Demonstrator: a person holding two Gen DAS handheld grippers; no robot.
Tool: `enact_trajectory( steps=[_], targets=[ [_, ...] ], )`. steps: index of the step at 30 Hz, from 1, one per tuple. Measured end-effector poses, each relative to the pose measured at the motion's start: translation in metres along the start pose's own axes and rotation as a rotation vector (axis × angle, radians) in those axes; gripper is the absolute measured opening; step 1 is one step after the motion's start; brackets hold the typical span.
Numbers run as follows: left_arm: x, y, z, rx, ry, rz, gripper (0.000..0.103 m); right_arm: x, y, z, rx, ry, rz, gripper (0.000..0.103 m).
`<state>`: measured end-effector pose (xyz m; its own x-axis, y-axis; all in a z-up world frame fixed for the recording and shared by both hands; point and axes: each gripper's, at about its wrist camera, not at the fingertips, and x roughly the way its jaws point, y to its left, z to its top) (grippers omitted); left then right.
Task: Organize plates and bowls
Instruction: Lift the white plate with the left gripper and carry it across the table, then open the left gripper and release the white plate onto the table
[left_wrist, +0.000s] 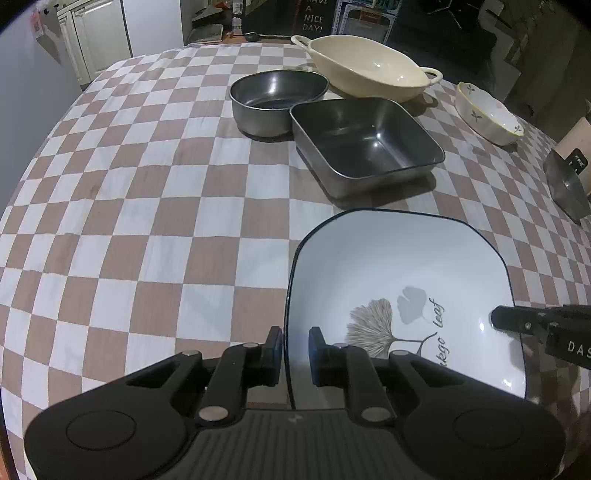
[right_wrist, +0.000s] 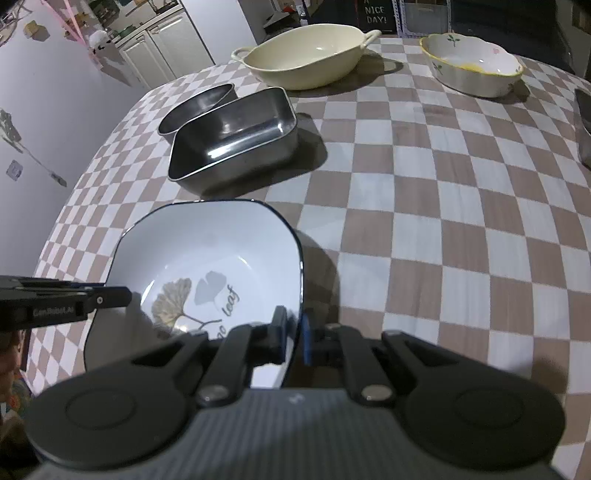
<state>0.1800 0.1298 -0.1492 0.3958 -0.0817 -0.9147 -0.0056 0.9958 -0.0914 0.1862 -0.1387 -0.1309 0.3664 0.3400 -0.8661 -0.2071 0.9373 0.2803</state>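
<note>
Both tongs grip the white square bowl (left_wrist: 402, 280) w/ leaf print, near edge of checkered counter (left_wrist: 147, 221): left tongs (left_wrist: 295, 350) clamp its left rim, right tongs (right_wrist: 293, 339) its right rim. Just beyond: square steel pan (left_wrist: 365, 144) touching round steel bowl (left_wrist: 273, 99). Farther back, cream handled dish (left_wrist: 365, 70); floral bowl (left_wrist: 487, 114) to right, well apart.
</note>
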Motion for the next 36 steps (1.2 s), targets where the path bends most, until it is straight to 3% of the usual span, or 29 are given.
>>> enact_trajectory(
  steps=[14, 20, 26, 28, 30, 36],
  targets=[
    [-0.005, -0.004, -0.005, 0.02, 0.019, 0.006, 0.018, -0.01, -0.001, -0.006, 0.069, -0.018, -0.017, 0.013],
    [-0.014, -0.004, -0.009, 0.006, 0.013, -0.001, 0.023, -0.021, -0.002, -0.011, 0.061, -0.028, -0.013, 0.032],
    [-0.033, -0.01, -0.015, 0.016, -0.024, 0.0, 0.055, -0.037, 0.004, -0.021, 0.003, -0.066, -0.021, 0.061],
    [-0.04, -0.011, -0.016, 0.019, -0.043, -0.001, 0.077, -0.043, 0.006, -0.024, -0.018, -0.075, -0.031, 0.074],
    [-0.049, -0.013, -0.018, 0.027, -0.07, 0.006, 0.089, -0.049, 0.007, -0.027, -0.041, -0.087, -0.037, 0.077],
    [-0.07, -0.021, -0.024, 0.048, -0.125, 0.021, 0.1, -0.065, 0.007, -0.031, -0.062, -0.132, -0.048, 0.1]
  ],
)
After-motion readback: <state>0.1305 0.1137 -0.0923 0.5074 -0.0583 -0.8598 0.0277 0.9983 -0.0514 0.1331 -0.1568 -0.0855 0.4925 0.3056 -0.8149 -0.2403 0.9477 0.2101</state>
